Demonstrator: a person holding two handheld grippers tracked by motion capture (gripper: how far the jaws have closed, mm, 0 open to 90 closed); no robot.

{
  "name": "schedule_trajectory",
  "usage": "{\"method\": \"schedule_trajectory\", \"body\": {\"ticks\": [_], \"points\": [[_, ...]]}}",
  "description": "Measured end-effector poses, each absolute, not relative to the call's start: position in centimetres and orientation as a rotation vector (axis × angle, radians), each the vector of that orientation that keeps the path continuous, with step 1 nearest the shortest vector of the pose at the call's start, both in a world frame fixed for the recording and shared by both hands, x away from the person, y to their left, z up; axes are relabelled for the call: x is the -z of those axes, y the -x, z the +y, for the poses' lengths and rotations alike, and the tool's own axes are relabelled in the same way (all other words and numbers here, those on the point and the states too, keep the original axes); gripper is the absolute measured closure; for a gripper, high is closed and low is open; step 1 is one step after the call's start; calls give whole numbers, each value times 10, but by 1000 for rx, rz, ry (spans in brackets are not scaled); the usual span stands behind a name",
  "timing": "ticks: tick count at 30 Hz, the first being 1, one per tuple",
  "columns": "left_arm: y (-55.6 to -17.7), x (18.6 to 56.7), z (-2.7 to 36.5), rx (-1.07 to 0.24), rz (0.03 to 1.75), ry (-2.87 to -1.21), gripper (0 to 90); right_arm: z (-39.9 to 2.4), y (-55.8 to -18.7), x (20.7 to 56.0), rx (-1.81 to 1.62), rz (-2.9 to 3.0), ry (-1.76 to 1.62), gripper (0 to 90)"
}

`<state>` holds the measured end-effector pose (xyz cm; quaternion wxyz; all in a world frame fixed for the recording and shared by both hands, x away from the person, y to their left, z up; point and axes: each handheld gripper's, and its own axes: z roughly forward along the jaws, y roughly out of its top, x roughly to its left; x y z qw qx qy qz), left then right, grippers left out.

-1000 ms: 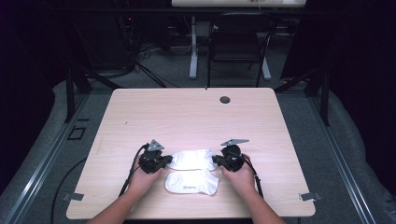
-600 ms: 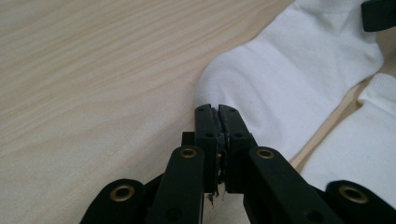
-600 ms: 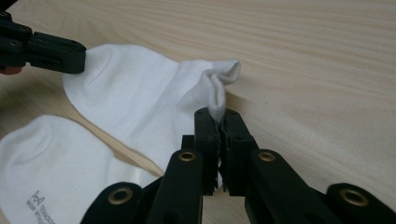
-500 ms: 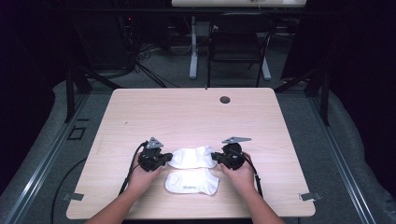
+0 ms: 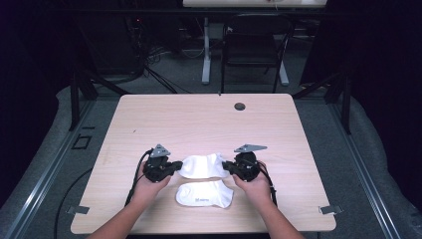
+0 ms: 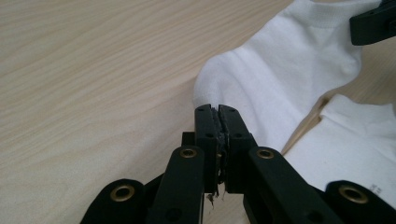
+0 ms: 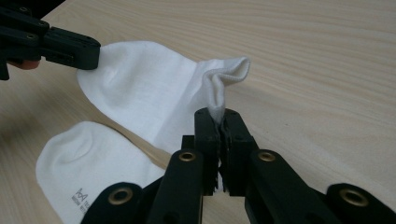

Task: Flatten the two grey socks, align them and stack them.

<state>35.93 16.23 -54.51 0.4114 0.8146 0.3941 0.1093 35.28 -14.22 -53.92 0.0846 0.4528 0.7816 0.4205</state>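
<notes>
Now: two tools stretch one white sock between them above the worktop (image 5: 199,119).
Left tool (image 5: 175,167) is clamped on the upper sock (image 5: 201,166) at one end, right tool (image 5: 228,167) on its bunched opposite end; the second sock (image 5: 205,194) lies flat just beneath, nearer the person.

Dark room – grey floor (image 5: 164,82), black chair (image 5: 254,47).

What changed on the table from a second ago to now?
The upper sock, pinched at each end by the left claw and the right claw, was lifted off the lower sock and carried toward the far side of the table; both hands moved with it. The lower sock lies where it was, and both claws stayed shut on the upper sock.
</notes>
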Motion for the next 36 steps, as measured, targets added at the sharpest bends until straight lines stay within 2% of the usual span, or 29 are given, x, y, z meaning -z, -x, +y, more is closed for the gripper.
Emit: {"method": "schedule_trajectory", "body": {"ticks": [15, 36], "points": [[-334, 535, 175, -244, 953, -2053, 876, -141, -334, 521, -1253, 2393, -1321, 868], [-306, 539, 174, -198, 918, -2081, 876, -147, -302, 527, -1241, 2456, -1309, 868]]}}
